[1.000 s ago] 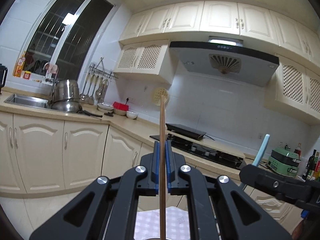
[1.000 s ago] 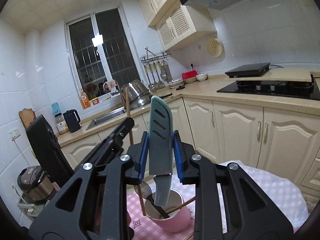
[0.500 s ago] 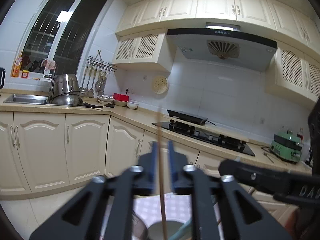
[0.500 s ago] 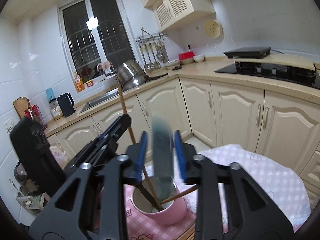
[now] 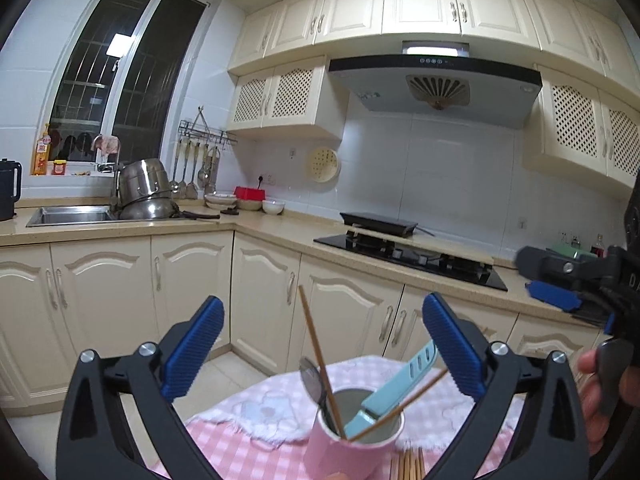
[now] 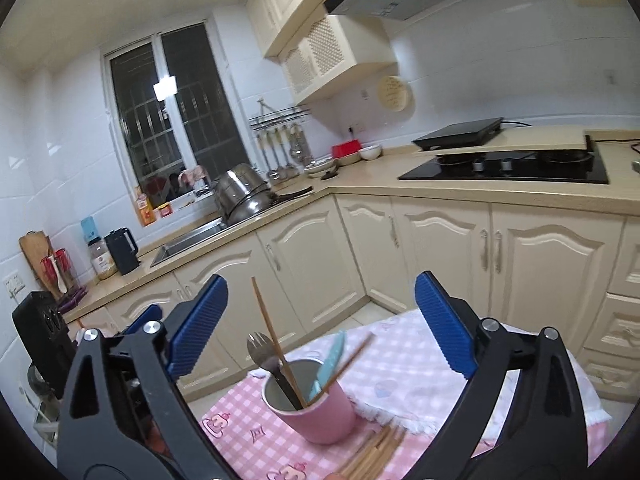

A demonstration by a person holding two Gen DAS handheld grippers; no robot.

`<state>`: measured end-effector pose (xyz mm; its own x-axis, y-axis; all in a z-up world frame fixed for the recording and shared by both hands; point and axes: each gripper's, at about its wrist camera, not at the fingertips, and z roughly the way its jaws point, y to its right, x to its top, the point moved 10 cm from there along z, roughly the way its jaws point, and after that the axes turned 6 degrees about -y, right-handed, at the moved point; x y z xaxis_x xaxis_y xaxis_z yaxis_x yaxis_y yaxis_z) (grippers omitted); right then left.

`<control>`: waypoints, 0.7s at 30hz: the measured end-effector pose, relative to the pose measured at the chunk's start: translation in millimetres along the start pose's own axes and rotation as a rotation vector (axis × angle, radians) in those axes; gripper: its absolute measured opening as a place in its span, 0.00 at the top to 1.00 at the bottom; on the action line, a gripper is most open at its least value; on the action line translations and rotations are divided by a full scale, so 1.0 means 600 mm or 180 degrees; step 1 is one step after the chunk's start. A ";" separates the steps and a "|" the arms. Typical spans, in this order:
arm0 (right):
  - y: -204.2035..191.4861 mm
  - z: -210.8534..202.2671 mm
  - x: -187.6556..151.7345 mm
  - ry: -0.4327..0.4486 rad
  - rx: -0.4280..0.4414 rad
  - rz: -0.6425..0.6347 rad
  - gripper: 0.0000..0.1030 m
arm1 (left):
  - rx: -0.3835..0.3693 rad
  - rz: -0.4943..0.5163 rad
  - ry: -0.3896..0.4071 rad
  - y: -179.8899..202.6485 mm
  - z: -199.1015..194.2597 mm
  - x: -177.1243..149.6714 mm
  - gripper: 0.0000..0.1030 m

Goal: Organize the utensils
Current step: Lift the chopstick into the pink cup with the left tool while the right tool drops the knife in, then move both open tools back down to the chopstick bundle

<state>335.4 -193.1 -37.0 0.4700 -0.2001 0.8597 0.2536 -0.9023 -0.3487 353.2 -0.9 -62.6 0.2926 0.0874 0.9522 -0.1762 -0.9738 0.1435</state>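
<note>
Both the left gripper (image 5: 322,350) and right gripper (image 6: 320,322) gape wide, empty, above the pink cup (image 6: 316,412) beside loose chopsticks (image 6: 376,450).

Pink cup (image 6: 316,408) on the checked cloth (image 6: 404,364): its mouth is crowded by two chopsticks (image 6: 272,336), a spork (image 6: 260,350) and a teal knife (image 5: 400,384) leaning outward. Loose chopsticks (image 6: 376,452) lie against the cup's near side. Cloth right of the cup is bare.
</note>
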 end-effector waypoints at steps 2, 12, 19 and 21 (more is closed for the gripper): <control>0.016 -0.012 -0.011 -0.0047 -0.0070 0.0049 0.08 | 0.0022 0.0013 -0.0075 -0.005 -0.009 -0.008 0.05; 0.084 -0.006 -0.158 -0.0819 -0.0455 0.0339 0.08 | 0.0056 0.0159 -0.0467 -0.001 -0.024 -0.076 0.05; 0.097 0.012 -0.262 -0.1319 -0.0610 0.0336 0.08 | 0.0067 0.0302 -0.0748 0.014 -0.021 -0.123 0.05; 0.097 0.015 -0.283 -0.1421 -0.0623 0.0330 0.08 | 0.0086 0.0367 -0.0844 0.017 -0.017 -0.140 0.05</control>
<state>277.8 -208.5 -206.7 0.8114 -0.1481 0.5655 0.0431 -0.9496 -0.3105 317.1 -16.1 -138.5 0.5082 -0.0786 0.8577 -0.1984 -0.9797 0.0278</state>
